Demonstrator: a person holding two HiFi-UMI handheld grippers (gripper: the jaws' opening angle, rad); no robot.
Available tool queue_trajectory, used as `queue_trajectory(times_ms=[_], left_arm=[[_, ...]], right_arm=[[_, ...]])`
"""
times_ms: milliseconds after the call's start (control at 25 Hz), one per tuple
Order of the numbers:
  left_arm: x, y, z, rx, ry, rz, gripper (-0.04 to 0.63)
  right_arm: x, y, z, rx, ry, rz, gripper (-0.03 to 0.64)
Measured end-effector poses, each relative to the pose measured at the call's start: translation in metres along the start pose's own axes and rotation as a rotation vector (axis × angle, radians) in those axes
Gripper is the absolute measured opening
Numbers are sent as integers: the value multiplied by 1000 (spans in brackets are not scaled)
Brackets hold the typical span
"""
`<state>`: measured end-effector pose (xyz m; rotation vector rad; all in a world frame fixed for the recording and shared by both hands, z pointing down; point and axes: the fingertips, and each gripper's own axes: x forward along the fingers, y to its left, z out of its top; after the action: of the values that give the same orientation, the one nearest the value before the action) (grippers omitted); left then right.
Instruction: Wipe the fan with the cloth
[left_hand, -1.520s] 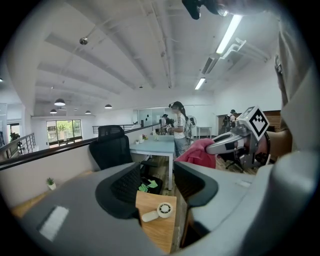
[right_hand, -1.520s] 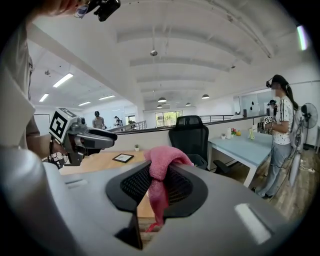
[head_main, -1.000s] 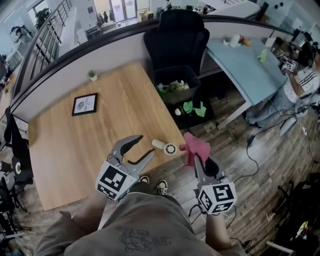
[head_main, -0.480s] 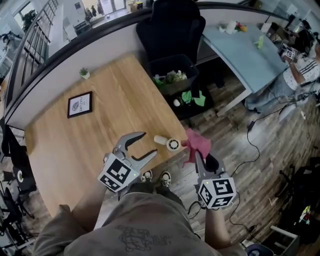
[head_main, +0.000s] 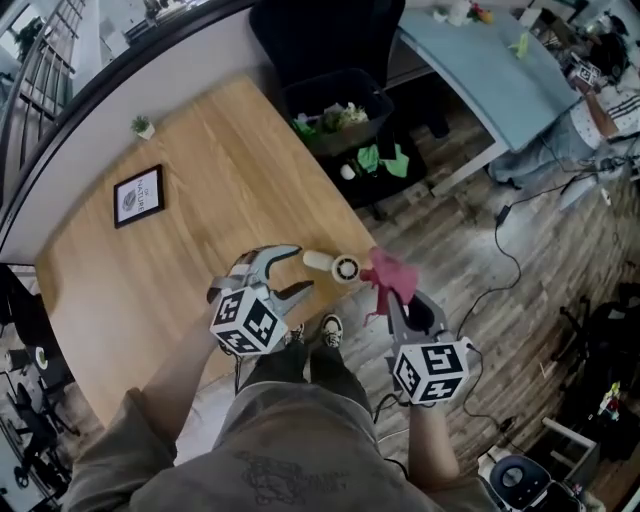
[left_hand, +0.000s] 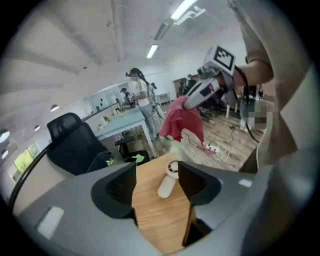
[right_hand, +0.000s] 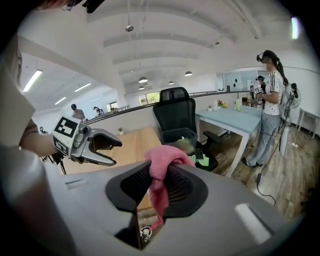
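Currently the fan is lying on the table, at its near corner. Left gripper is hovering over that same corner, jaws opening, fan showing between them, pads not pressing it. Right gripper is clamping the pink cloth, just off the table's edge.

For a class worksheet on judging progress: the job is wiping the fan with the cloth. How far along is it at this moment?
Done: the pink cloth is picked up, pinched in the right gripper. In hand: the left gripper, its jaws opening with nothing between them, points at the fan lying near the table edge. Left: take hold of the fan, then wipe it; no wiping yet, cloth and fan are apart.
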<state>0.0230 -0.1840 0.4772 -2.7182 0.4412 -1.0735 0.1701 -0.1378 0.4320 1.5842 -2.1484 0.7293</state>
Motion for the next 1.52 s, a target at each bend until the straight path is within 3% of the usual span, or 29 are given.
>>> queue_trajectory(times_ms=[80,120,280,720,920,960,1280,1520], left_arm=[[15,-6,-11,87,32,-27,264],[22,-9,-16,90,34,-44,264],[52,-12,-38,-25,25,-101,264],[124,-27,-105,-93,93,-205,296],[142,-31,-120,-94,126,-214,287],[143,-32,-122,-92,125,-216,248],[139,-37,-123,-154,38,-177,215],[138,-39,-123,-125,10,-154,196]], right_arm=[[10,-2,-9,10,19,-1,77],[15,-4,-13,19,28,-1,77],[34,-6,-31,61,58,5,77],[81,-13,-78,78,143,2,77],[97,-20,-95,86,173,-6,77],[100,-21,-99,85,180,-6,77],[125,-1,-109,35,213,44,77],[156,29,-100,12,215,86,77]])
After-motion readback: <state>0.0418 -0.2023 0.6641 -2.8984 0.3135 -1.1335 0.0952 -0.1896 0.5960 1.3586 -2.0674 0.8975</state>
